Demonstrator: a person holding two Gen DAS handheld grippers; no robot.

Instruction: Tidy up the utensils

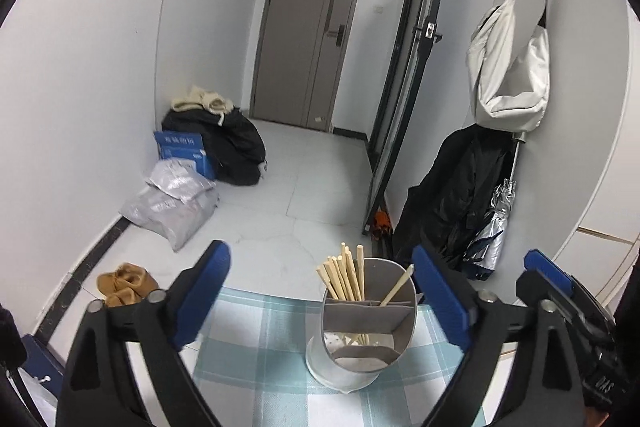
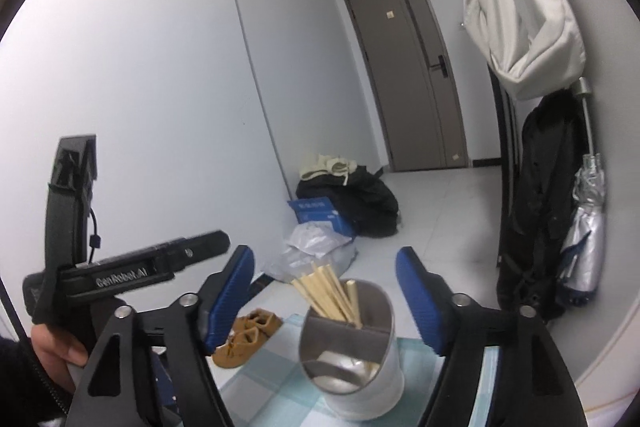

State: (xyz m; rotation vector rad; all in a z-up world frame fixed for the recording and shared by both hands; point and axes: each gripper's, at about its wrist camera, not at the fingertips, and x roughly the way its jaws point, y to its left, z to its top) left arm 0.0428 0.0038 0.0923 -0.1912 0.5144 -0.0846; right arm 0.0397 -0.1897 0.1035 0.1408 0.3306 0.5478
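Chopsticks all sit in the holder, which stands near the counter edge at 12 o'clock from both grippers. Left gripper and right gripper gape wide, holding nothing. Risk as I see it: a stray finger clips the tall, top-heavy holder and tips it off onto the floor.

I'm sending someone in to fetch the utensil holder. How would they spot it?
Find the table with the blue checked cloth. On it stands a round metal holder with grey dividers inside. It alone holds a bunch of pale wooden chopsticks sticking up.
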